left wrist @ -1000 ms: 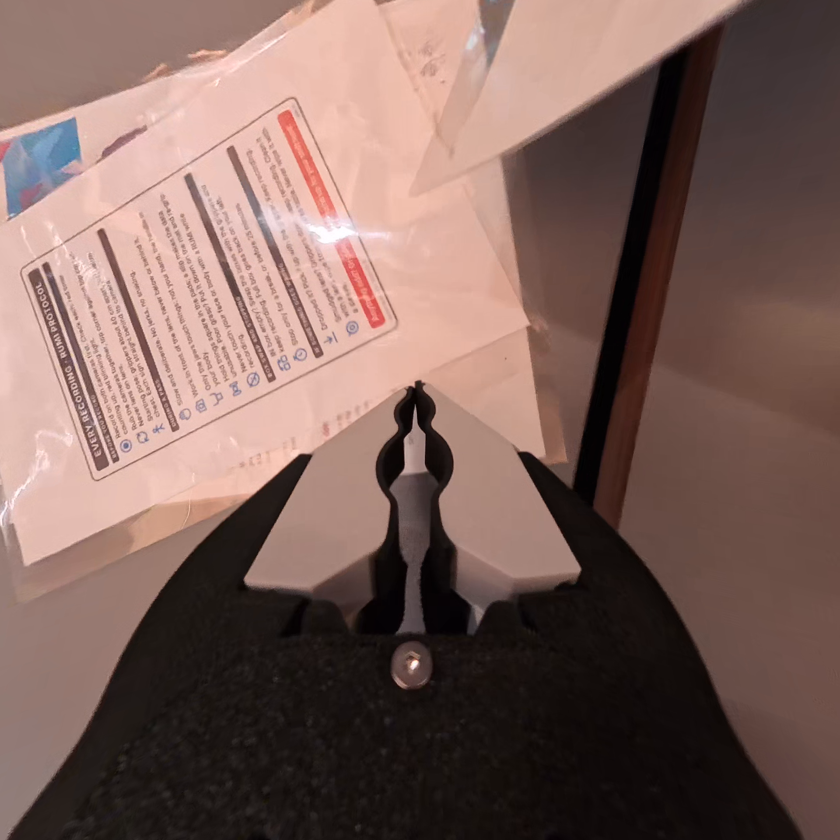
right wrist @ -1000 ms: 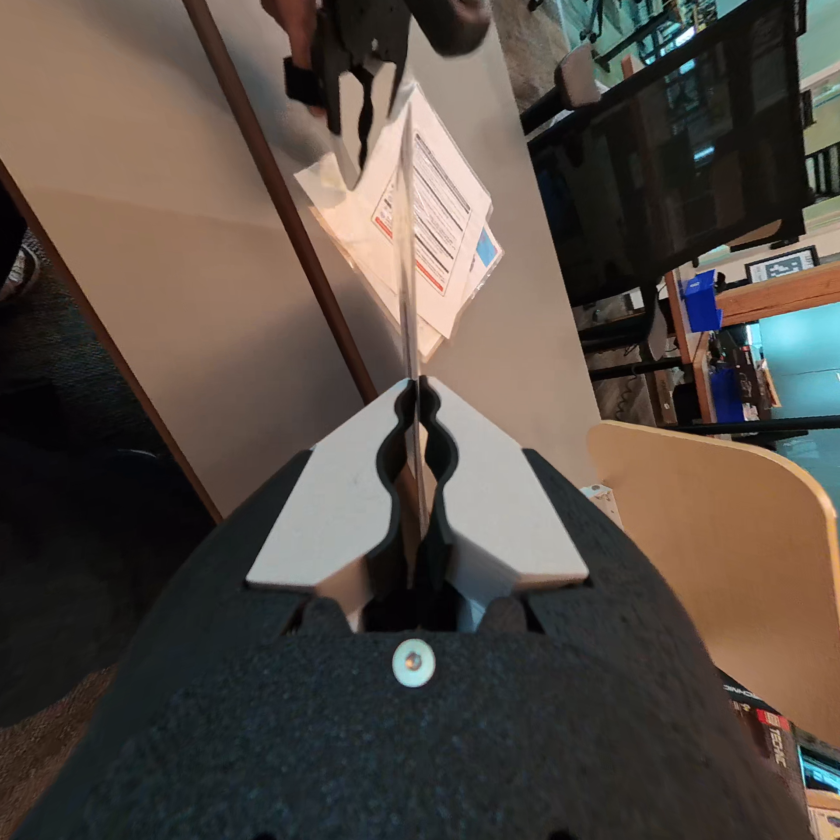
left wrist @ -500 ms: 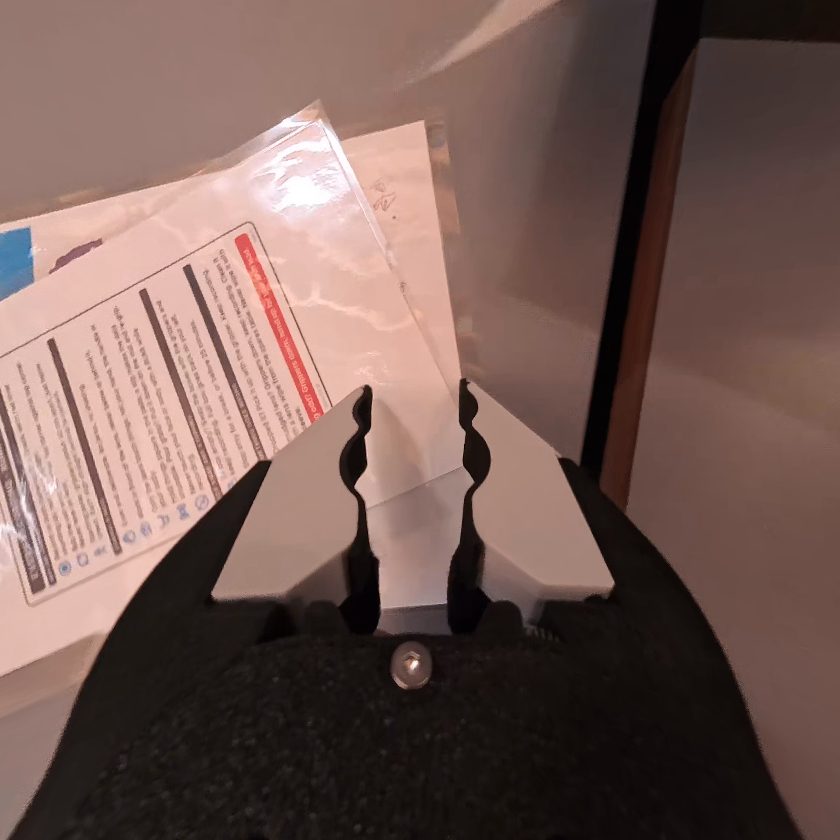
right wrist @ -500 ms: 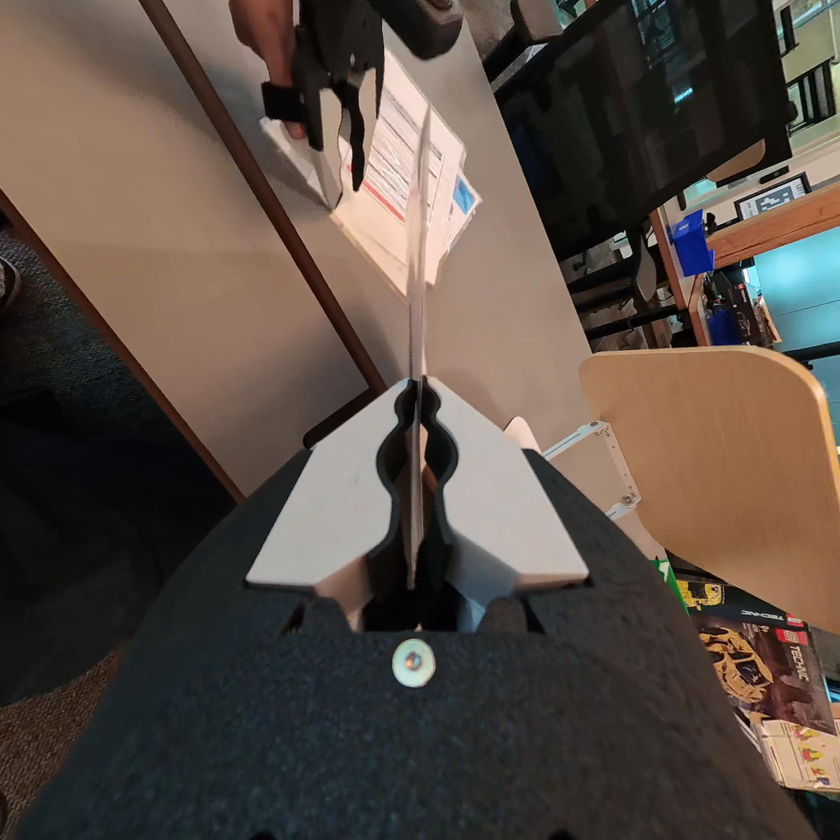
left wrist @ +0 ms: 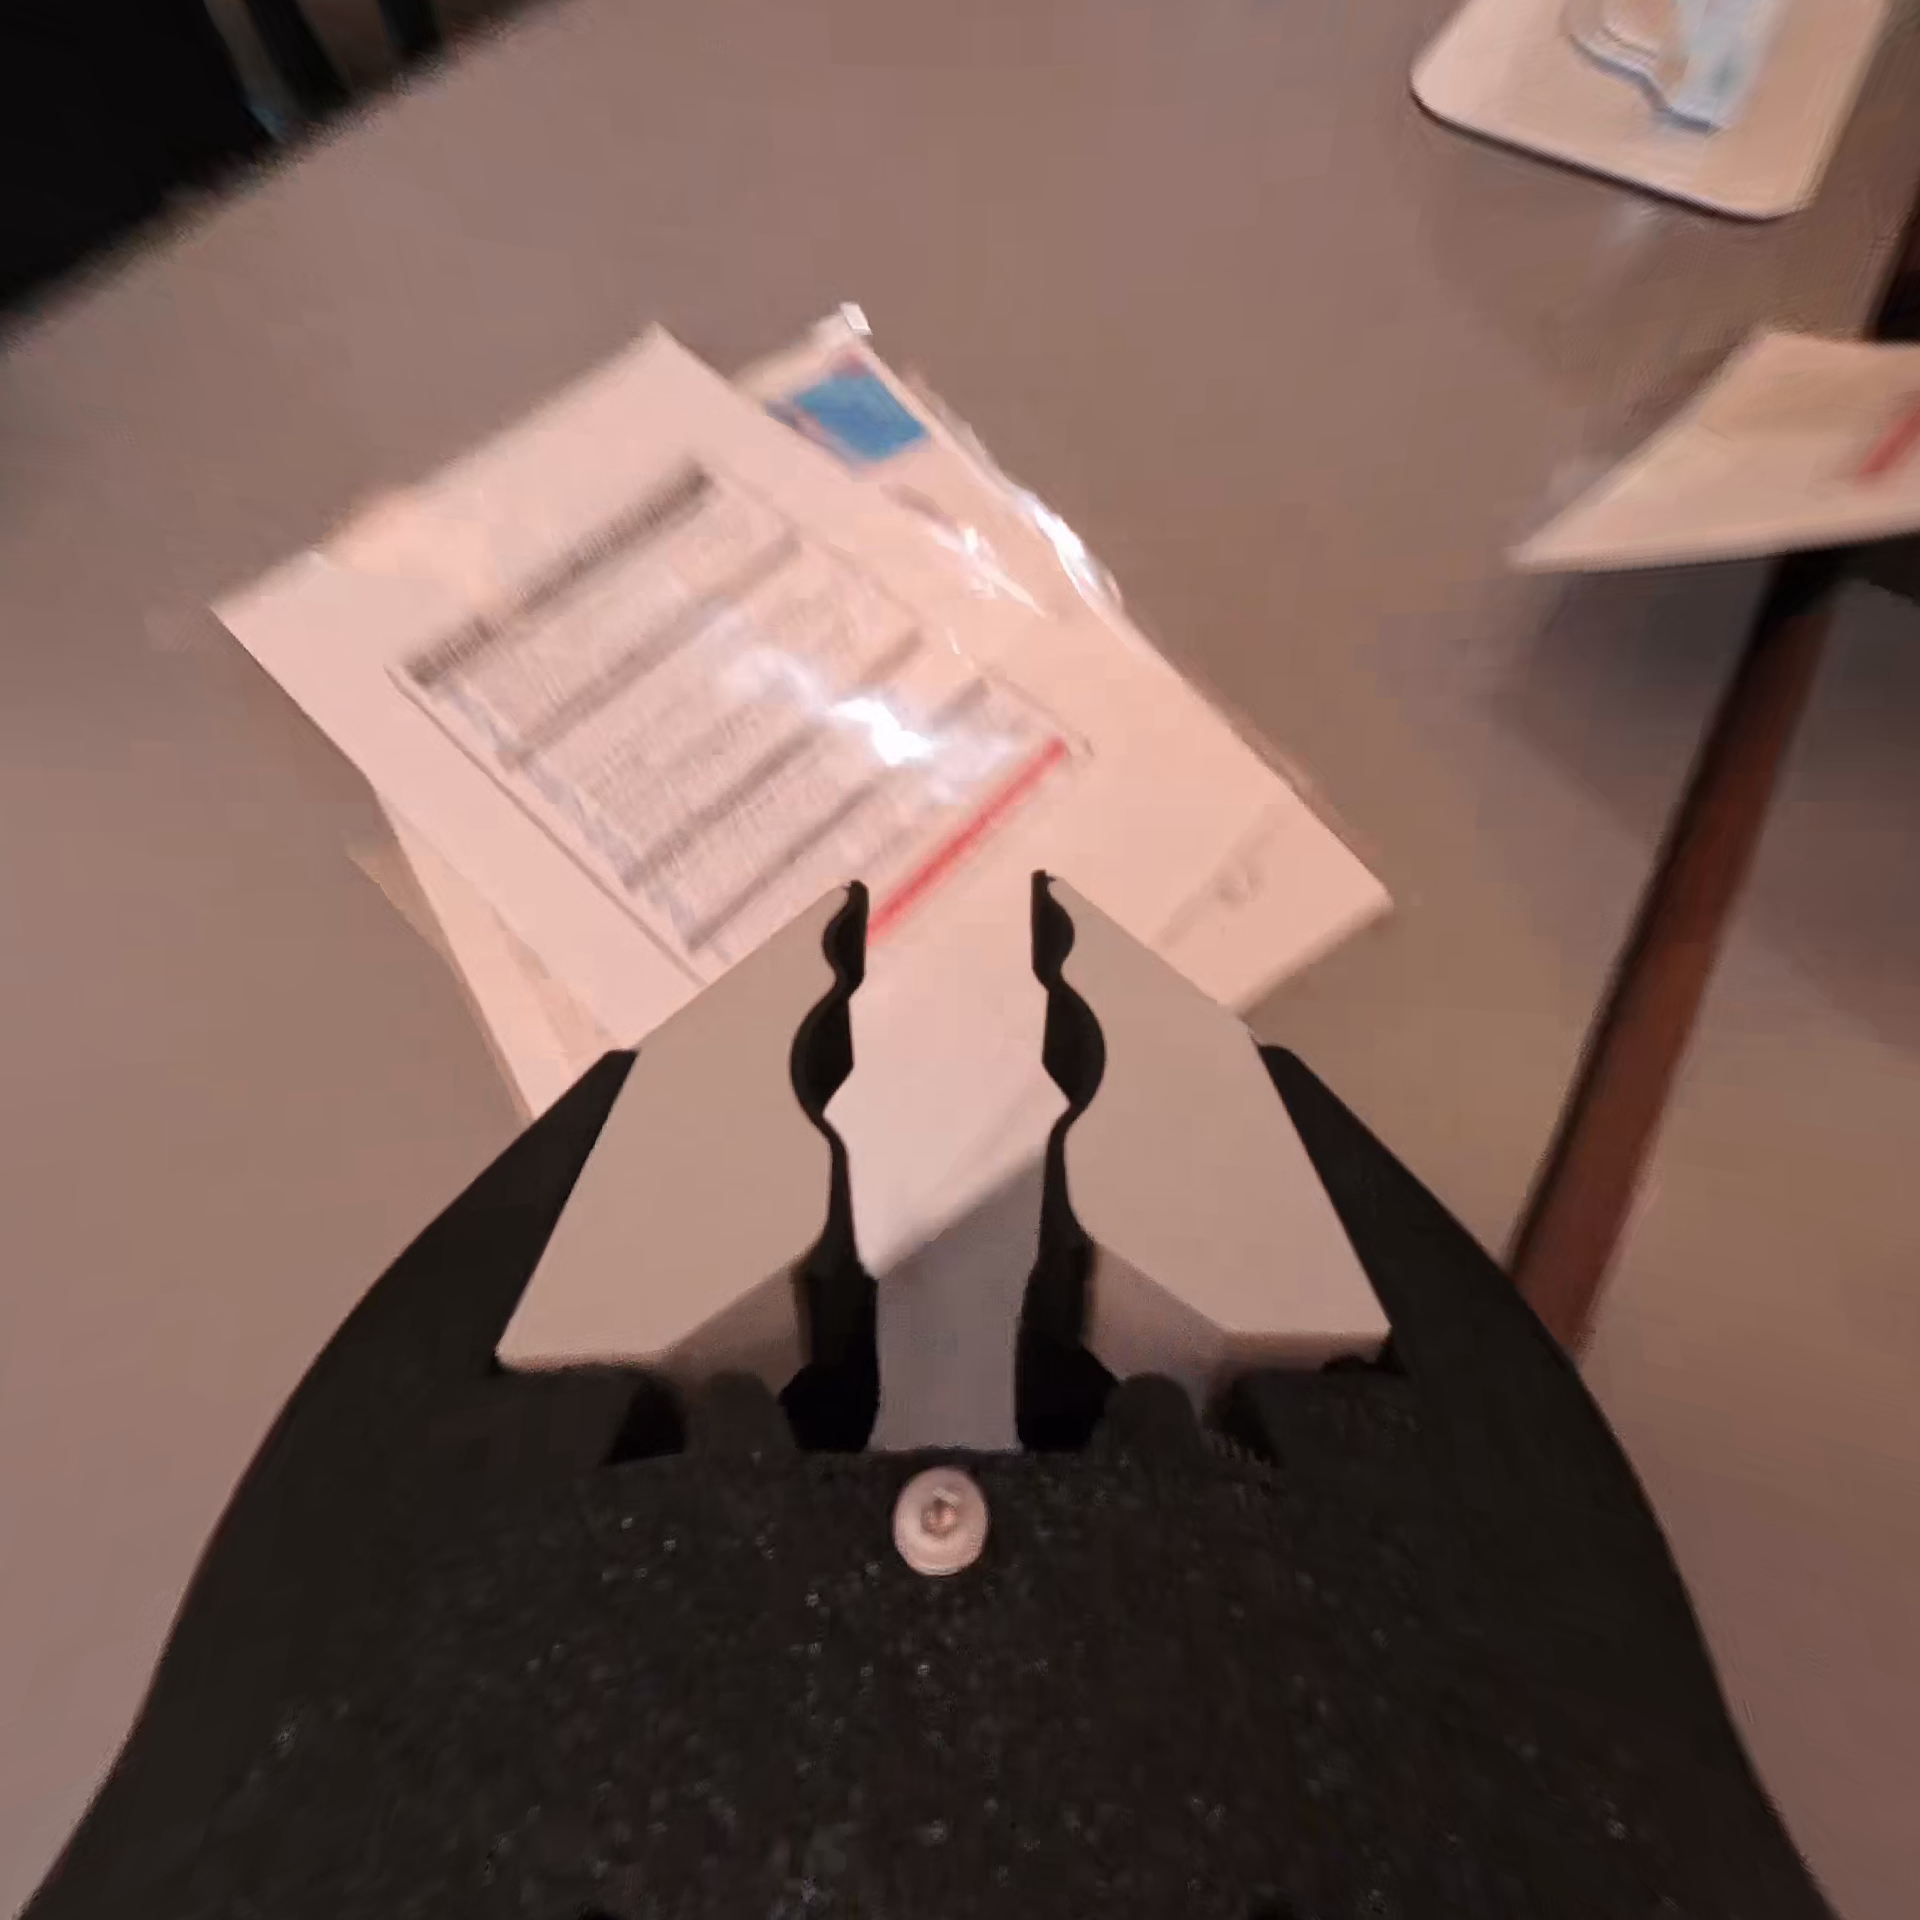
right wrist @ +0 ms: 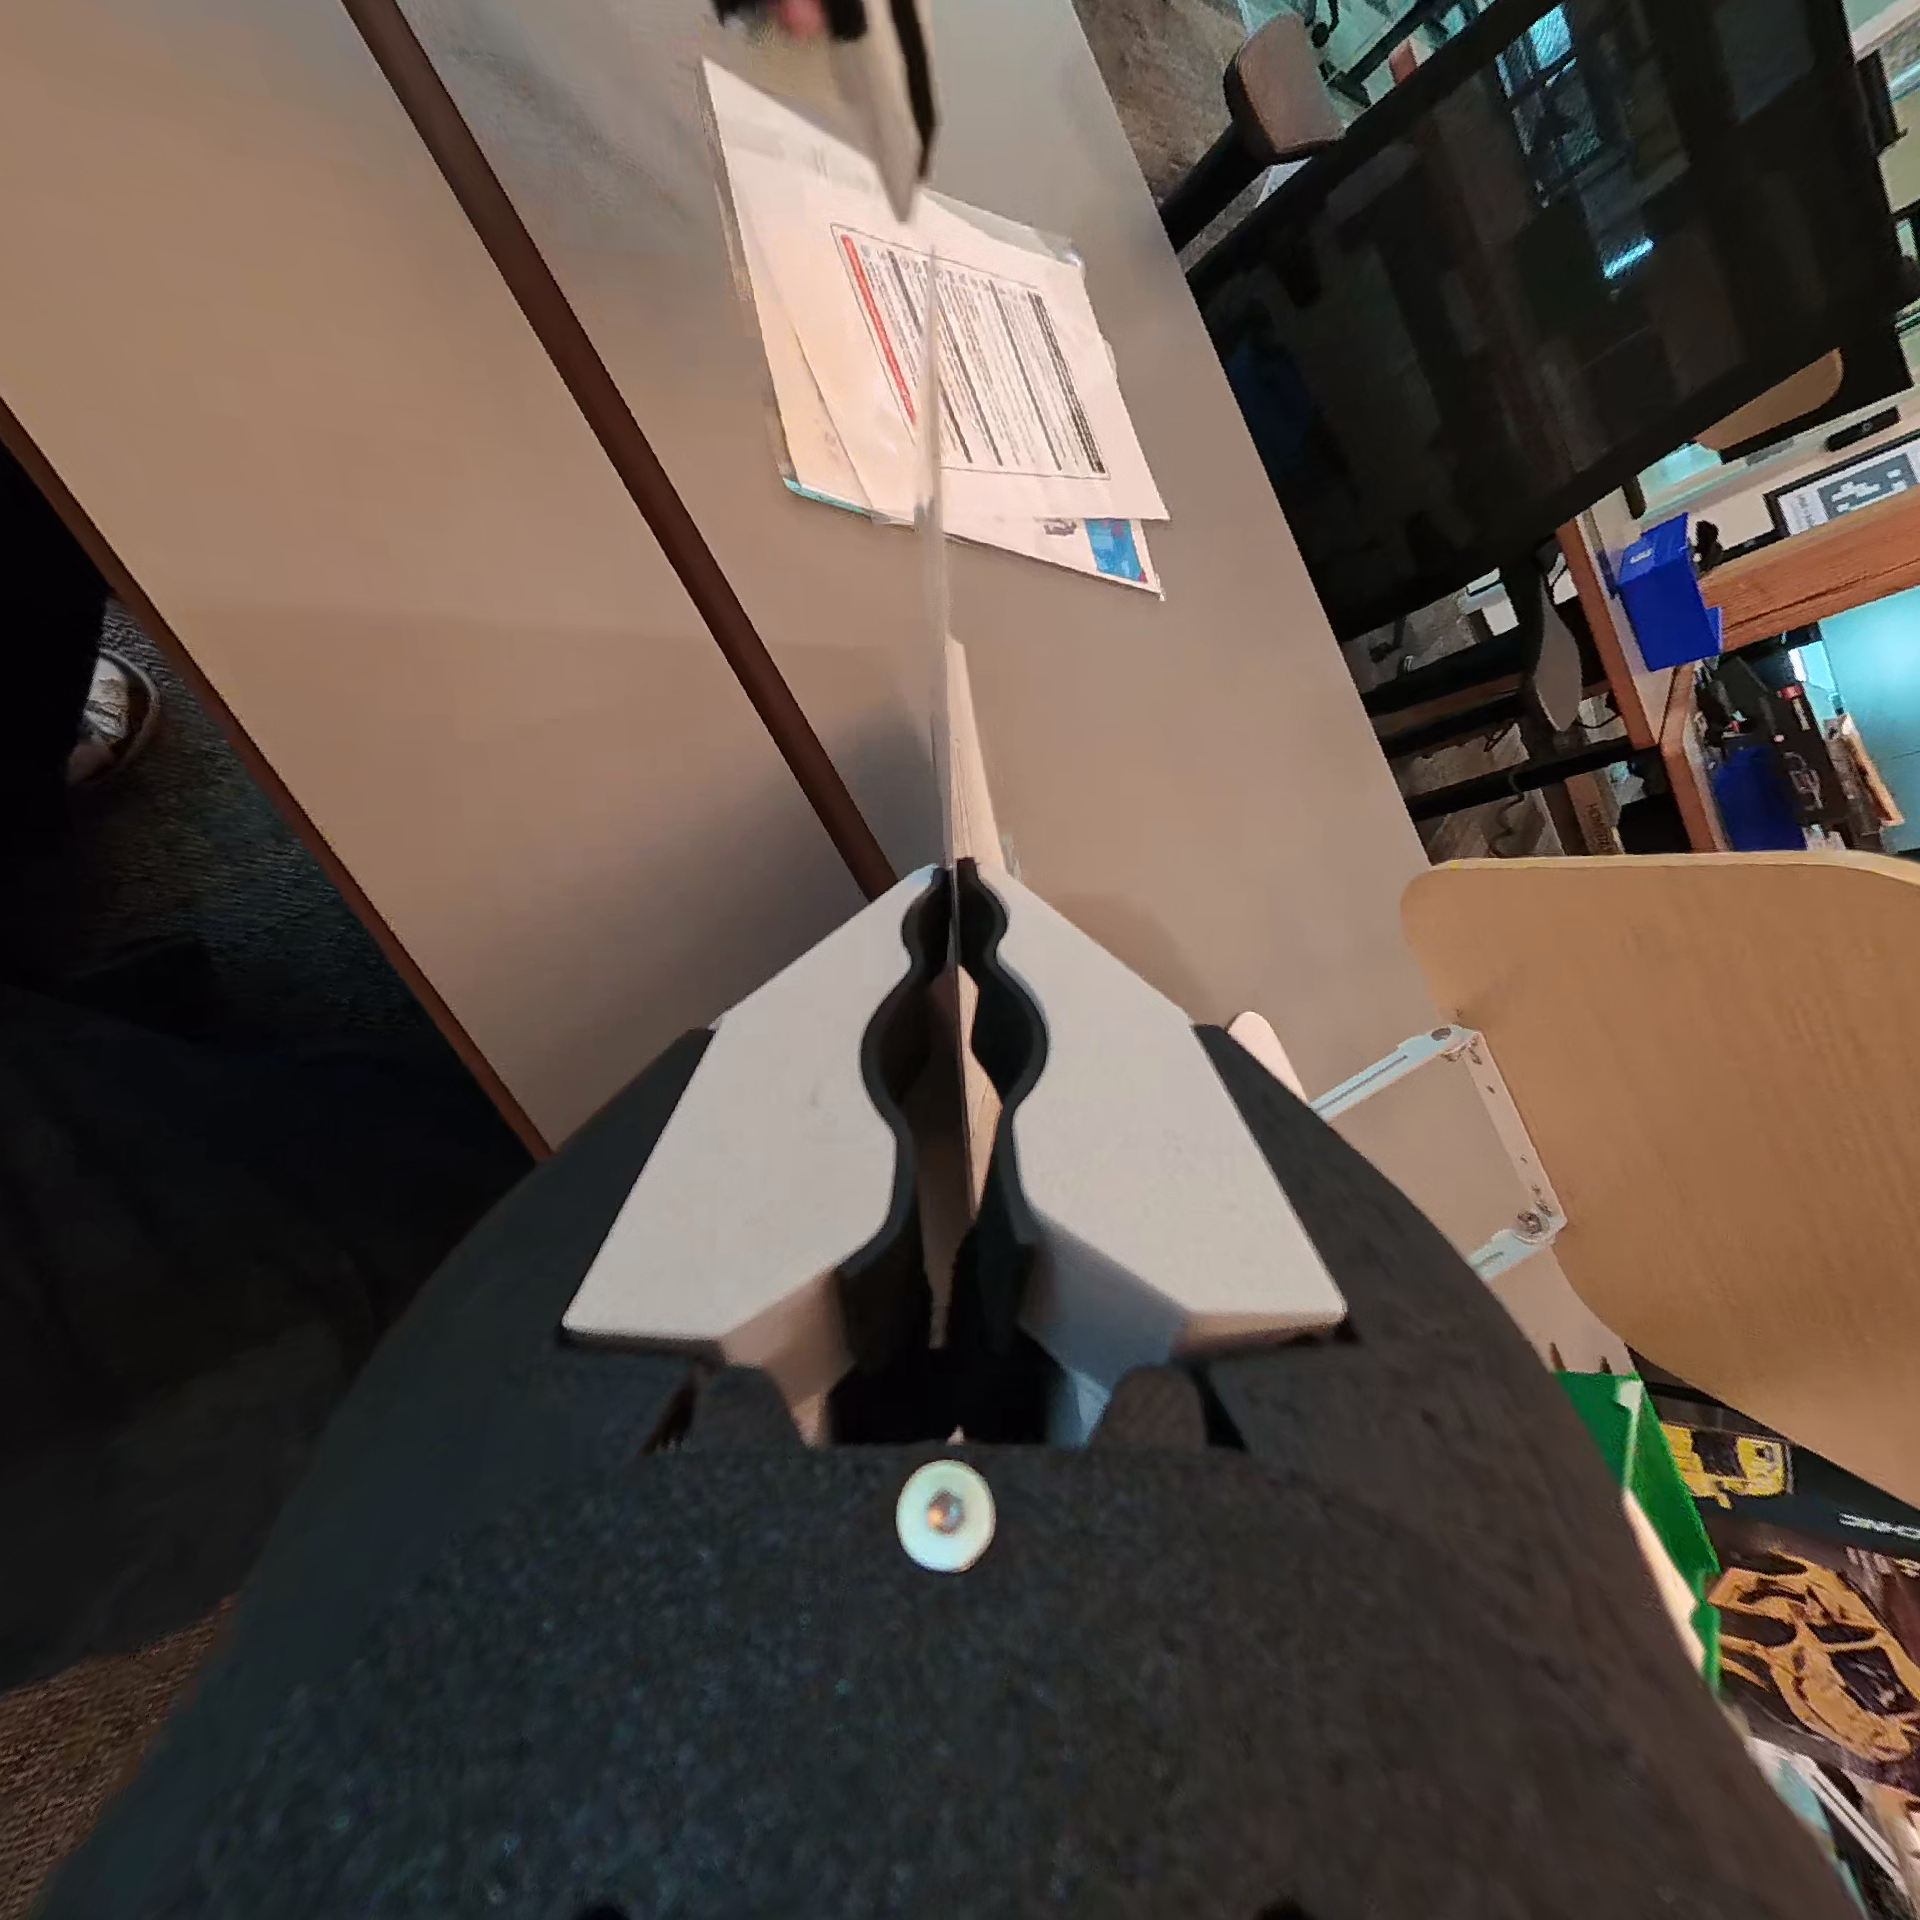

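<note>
A loose stack of white printed sheets in clear plastic sleeves (left wrist: 790, 727) lies on the grey table (left wrist: 312, 364). My left gripper (left wrist: 948, 899) is open and empty, hovering just above the near corner of the stack. My right gripper (right wrist: 954, 871) is shut on a separate sleeved sheet (right wrist: 935, 540), seen edge-on and running forward from the jaws. That held sheet also shows at the right of the left wrist view (left wrist: 1756, 468), lifted off the table. The stack shows in the right wrist view (right wrist: 997, 384) too, with the left gripper (right wrist: 883, 94) blurred above it.
A dark brown seam (left wrist: 1704, 914) divides two grey tabletops. A white tray (left wrist: 1662, 94) sits at the far right. A light wooden chair (right wrist: 1704, 1122), a dark mesh chair (right wrist: 1558, 312), blue bins (right wrist: 1662, 592) and boxes on the floor (right wrist: 1808, 1621) lie right of the table. The gap from one gripper's tips to the other's is roughly 40 centimetres.
My left gripper opened, let go of the sheets and pulled back and up from the stack. My right gripper stayed shut on its sheet and drew it away from the stack.
</note>
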The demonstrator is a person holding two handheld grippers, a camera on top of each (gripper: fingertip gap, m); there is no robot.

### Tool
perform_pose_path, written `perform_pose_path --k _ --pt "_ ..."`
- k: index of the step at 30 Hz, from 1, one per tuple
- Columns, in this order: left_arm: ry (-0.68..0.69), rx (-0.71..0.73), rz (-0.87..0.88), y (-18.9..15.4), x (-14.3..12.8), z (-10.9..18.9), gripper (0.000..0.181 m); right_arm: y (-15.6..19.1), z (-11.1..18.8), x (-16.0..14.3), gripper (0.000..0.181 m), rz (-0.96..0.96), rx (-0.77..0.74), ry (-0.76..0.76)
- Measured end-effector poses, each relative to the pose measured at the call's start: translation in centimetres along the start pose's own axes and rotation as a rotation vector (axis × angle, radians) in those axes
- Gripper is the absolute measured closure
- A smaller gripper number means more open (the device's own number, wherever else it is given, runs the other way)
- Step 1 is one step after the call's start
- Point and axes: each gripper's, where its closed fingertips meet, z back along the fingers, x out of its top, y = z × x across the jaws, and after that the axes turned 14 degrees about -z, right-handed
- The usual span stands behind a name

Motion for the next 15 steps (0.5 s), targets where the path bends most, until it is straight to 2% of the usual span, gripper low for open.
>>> perform_pose_path --k 3,6,8,11,15 --pt "0.070 0.026 -0.081 -0.2 2.6 -5.4 0.136 0.4 -0.3 0.2 0.181 0.002 0.009 0.001" --pt "0.169 0.010 -0.079 -0.5 3.1 -10.9 0.121 0.9 -0.3 0.5 0.181 0.010 0.022 -0.002" --pt "0.183 -0.036 -0.044 -1.2 3.9 -13.1 0.116 1.1 -0.3 0.6 0.181 0.007 0.029 -0.002" --pt "0.236 -0.012 -0.051 -1.1 3.7 -15.0 0.112 1.3 -0.5 0.4 0.181 0.004 0.043 0.003" --pt "0.247 0.030 0.084 0.4 2.7 -14.6 0.108 1.7 -0.8 0.2 0.181 0.001 0.066 0.005"
